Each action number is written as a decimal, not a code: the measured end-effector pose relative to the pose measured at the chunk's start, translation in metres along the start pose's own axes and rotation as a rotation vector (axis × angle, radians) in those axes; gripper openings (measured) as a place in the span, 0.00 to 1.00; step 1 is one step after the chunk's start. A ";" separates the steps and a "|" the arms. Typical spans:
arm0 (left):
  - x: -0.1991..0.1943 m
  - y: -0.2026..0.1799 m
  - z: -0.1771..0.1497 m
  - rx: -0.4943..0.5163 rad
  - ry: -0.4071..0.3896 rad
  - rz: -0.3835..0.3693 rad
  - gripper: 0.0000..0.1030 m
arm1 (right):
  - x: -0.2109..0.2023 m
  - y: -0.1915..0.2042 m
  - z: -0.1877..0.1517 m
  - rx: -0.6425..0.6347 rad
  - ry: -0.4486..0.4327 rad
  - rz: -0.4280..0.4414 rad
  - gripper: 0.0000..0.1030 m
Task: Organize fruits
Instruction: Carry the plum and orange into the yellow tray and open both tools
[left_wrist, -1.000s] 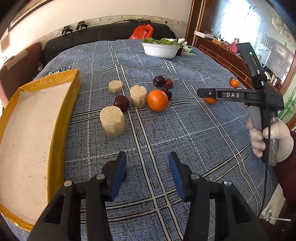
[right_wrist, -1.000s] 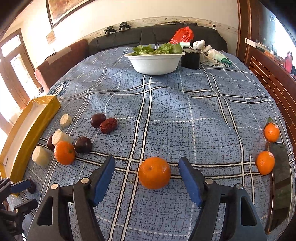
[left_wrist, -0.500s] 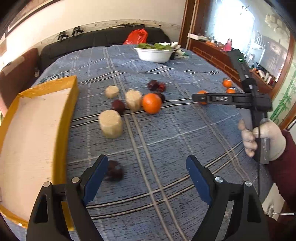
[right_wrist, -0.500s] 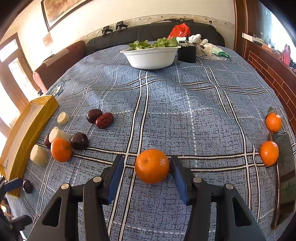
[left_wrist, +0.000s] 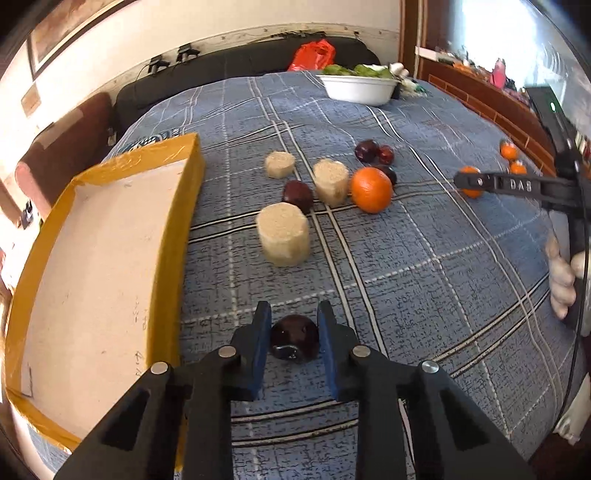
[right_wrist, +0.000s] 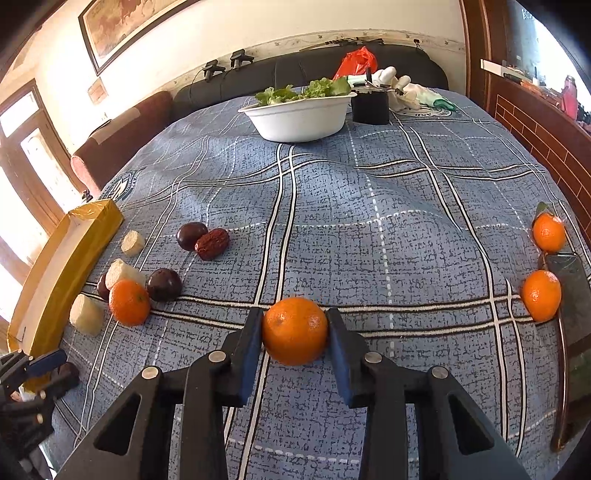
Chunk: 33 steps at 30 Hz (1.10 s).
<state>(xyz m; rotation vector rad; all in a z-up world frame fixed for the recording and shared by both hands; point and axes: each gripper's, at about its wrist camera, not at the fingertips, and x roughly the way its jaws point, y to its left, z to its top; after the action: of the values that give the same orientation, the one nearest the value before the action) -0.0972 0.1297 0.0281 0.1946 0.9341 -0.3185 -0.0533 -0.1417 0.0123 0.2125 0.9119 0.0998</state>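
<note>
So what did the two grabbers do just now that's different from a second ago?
The left gripper opened wide, then closed on the dark plum. The right gripper closed in on the orange and now pinches it. The other fruit, the yellow tray and the white bowl stayed put.

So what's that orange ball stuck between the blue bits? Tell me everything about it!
It is an orange, round, bright, with a dimpled, slightly shiny peel and a tiny dark stem spot on its upper left. It sits on the blue checked cloth, on a dark stripe. The right tool has just been closing on it, and its blue pads now press on both sides. It touches no other fruit.
</note>
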 end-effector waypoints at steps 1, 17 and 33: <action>-0.001 0.004 -0.001 -0.016 -0.006 -0.007 0.24 | -0.001 0.000 -0.001 0.002 0.001 0.002 0.36; -0.007 0.005 -0.014 0.007 -0.033 0.006 0.27 | -0.052 0.049 -0.008 -0.080 -0.044 0.050 0.36; -0.086 0.120 -0.017 -0.324 -0.203 0.105 0.27 | -0.065 0.202 -0.001 -0.241 0.022 0.415 0.37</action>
<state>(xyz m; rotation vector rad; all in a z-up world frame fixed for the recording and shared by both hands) -0.1155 0.2628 0.0913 -0.0851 0.7588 -0.0849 -0.0927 0.0433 0.1079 0.1733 0.8587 0.5944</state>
